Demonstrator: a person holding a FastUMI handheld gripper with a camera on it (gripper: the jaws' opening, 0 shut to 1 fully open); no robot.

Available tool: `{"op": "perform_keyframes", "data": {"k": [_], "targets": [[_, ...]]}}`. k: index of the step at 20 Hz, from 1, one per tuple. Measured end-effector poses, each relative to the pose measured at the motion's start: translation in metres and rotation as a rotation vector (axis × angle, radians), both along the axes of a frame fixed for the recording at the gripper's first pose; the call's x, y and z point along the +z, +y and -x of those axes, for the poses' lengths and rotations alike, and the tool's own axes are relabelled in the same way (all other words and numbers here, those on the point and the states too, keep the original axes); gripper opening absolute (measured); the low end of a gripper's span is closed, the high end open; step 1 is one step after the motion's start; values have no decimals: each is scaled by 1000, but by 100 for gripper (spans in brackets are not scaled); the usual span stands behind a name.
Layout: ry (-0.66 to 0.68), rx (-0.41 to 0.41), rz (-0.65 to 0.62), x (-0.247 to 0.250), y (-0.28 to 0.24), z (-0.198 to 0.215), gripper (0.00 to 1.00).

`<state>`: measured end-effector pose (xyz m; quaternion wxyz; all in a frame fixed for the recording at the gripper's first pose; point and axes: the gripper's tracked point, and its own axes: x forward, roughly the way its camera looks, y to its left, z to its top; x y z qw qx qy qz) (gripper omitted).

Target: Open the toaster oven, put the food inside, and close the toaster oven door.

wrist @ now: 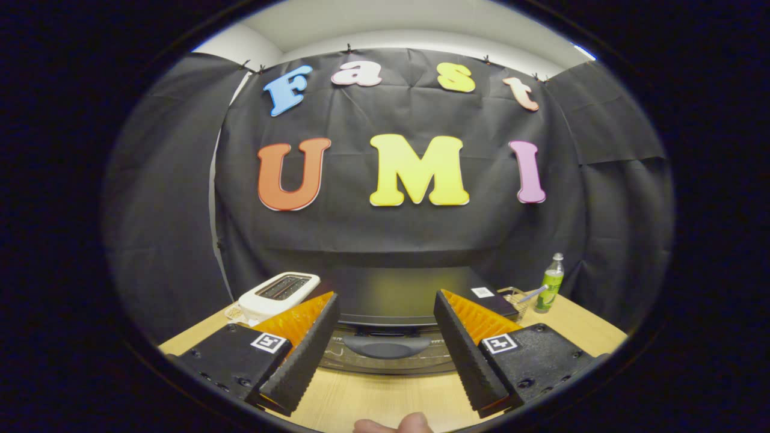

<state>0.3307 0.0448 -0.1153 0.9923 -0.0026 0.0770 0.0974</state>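
Wooden table (385,400) against black cloth wall. Toaster oven (397,294) door shut, white toaster (278,294) far left, green bottle (550,282) far right. Gripper (385,352) released, 2 fingers flanking door handle (386,346).

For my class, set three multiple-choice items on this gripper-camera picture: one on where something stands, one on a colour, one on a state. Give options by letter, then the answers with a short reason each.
1. Where does the handle of the toaster oven lie in relation to the gripper?
A. Ahead, seen in the gap between the two fingers
B. Behind the bottle
C. On top of the white toaster

2. What colour is the bottle beside the oven?
A. Red
B. Green
C. Blue

3. How does the gripper stand?
A. Shut on the handle
B. Shut on the bottle
C. Open, holding nothing

Answers:
1 A: the dark handle shows between the fingers, just beyond them.
2 B: the bottle is green with a pale cap.
3 C: the fingers are spread wide with bare wooden table between them; the oven door looks closed.
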Motion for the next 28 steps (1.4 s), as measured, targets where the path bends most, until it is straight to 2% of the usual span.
{"op": "perform_keyframes", "data": {"k": [6,7,10,12,13,16,22,28], "targets": [[66,-43,32,-56,-2,-36,100],[21,-62,54,-49,-6,-37,100],[2,-67,134,-63,-7,-36,100],[17,-72,37,-70,-9,-33,100],[7,-72,-12,-68,-9,-30,100],[15,-70,27,-74,-8,-17,100],[69,-43,46,-96,-19,35,100],[186,-34,117,-130,-24,72,100]]}}
